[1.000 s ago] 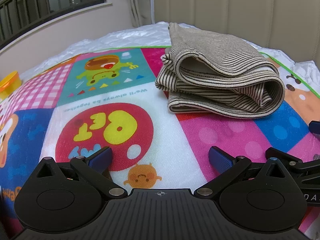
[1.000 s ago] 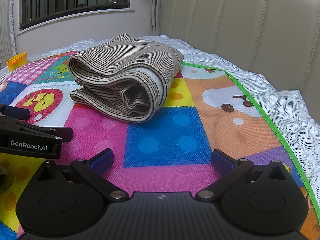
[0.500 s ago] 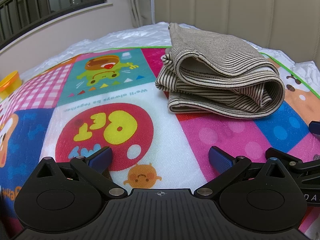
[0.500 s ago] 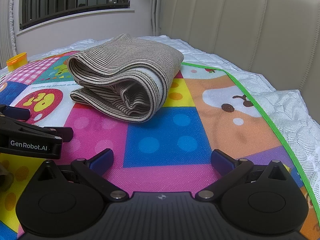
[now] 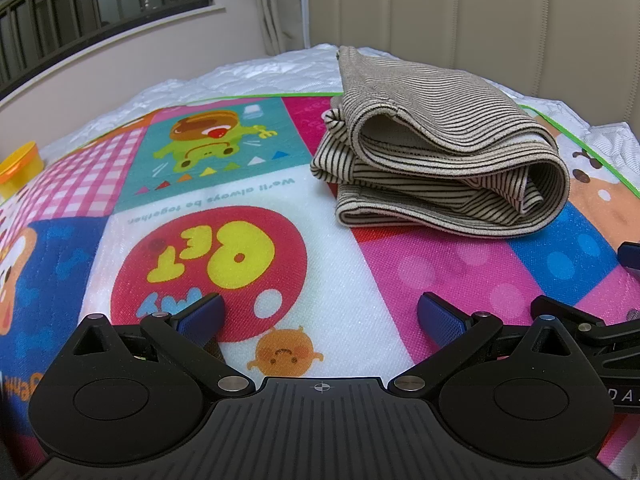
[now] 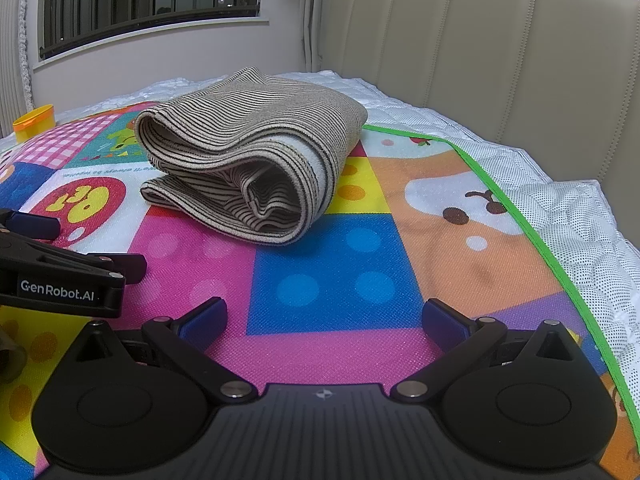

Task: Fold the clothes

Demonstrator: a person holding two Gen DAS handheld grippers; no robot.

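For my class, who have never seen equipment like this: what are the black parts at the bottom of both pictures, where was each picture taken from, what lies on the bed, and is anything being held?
The black parts are two hand-held grippers, one in each of a person's hands; no robot arm is involved. Each carries a wide-angle camera looking forward along its two blue-tipped fingers. One picture comes from the left gripper, the other from the right gripper. Each view also catches the other gripper at its edge. A colourful cartoon play mat covers a white quilted mattress, with a beige padded headboard behind. On the mat lies a folded striped garment. A small yellow tub stands at the far left. Both grippers are open, short of the garment, and hold nothing.
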